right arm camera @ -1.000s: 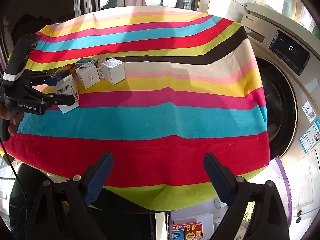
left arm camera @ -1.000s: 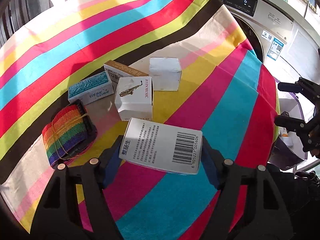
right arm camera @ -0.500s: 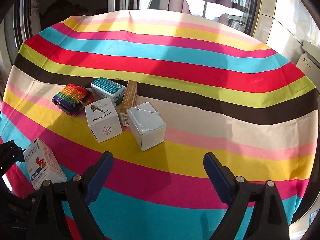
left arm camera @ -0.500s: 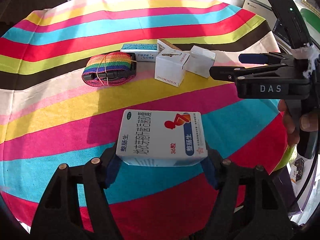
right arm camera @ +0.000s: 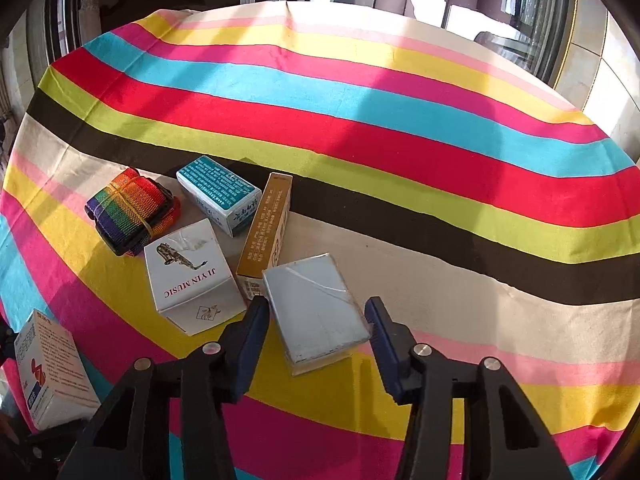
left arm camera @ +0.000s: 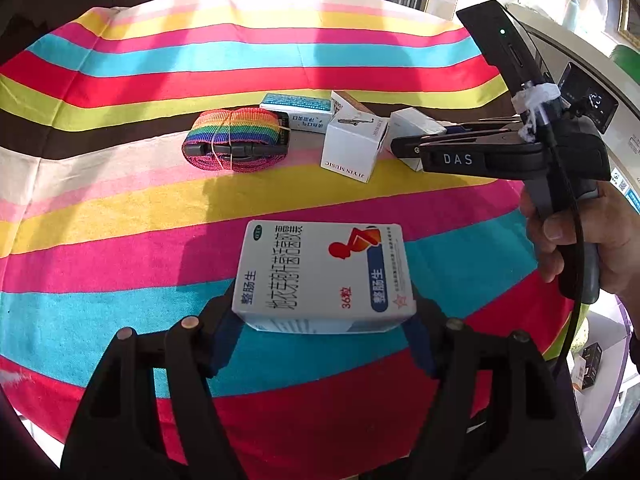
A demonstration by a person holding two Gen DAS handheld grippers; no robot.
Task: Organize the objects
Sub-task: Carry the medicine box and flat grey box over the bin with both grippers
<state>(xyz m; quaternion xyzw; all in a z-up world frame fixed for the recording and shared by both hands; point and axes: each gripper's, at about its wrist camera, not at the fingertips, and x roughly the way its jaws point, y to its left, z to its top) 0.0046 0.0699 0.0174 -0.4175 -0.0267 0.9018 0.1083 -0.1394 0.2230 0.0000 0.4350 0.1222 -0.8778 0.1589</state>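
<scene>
My left gripper is shut on a white medicine box with red and blue print, held above the striped tablecloth. My right gripper straddles a plain white box; its jaws are closing and both pads meet the box's sides. Left of it stands a white JIYIN MUSIC box, behind it an orange-brown carton, a teal box and a rainbow strap roll. In the left wrist view the right gripper reaches over the plain white box.
A hand holds the right gripper's handle at the right. A washing machine stands just past the table's right edge. The cloth's near and far stripes hold nothing. Windows and dark frames lie behind the table.
My right gripper swung in from the table's near side to the cluster of boxes and narrowed its jaws around the plain white box. My left gripper rolled, showing the medicine box's printed front.
</scene>
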